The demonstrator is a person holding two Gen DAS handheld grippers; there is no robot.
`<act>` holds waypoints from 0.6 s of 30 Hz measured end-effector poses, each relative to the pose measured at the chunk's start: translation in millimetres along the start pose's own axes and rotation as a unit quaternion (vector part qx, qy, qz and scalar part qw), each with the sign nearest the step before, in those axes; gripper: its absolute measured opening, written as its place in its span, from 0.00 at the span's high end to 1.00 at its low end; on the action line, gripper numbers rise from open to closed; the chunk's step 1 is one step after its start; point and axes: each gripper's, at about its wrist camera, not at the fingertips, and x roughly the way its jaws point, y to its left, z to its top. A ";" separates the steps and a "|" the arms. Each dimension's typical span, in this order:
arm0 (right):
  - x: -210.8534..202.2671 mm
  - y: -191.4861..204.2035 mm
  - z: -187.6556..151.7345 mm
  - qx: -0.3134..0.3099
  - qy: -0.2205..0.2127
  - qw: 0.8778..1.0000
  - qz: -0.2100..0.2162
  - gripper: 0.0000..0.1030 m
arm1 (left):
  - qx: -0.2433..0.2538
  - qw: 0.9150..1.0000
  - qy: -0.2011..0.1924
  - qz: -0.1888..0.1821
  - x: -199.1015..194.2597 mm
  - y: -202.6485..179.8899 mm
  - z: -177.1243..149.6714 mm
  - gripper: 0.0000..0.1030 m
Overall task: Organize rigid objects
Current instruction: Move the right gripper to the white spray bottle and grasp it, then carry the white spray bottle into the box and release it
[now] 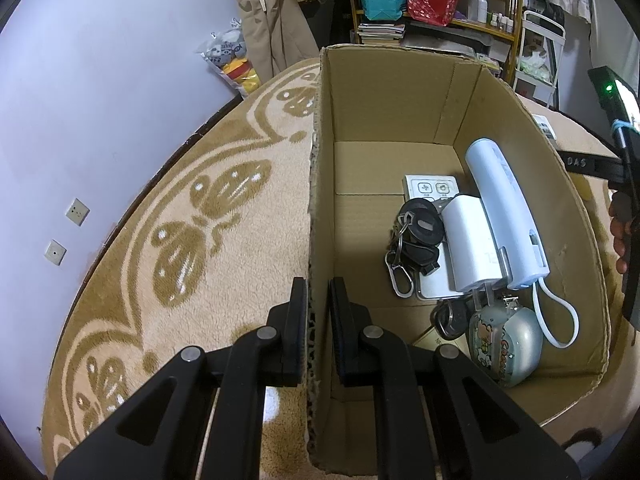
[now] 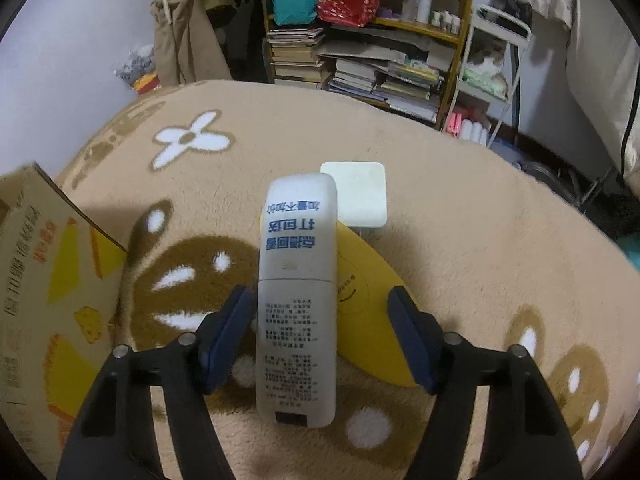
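Now, left gripper (image 1: 318, 308): we see it clamped on the cardboard box (image 1: 320, 184) wall.
Right gripper (image 2: 320, 336): jaws apart around white remote (image 2: 298, 300); seen only in its own view.

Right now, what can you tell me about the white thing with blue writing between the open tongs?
The white remote-like bar looks like hard plastic: long and flat, blue characters on its far half, small grey print nearer, a dark patch at its near end. It lies on the fluffy rug, overlapping a yellow object, between the right tongs, which stand open without gripping it.
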 end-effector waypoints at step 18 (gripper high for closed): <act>-5.1 23.5 -15.8 -0.068 -0.005 0.996 -0.061 0.57 | -0.006 1.000 0.002 -0.005 3.8 -1.7 0.0 0.88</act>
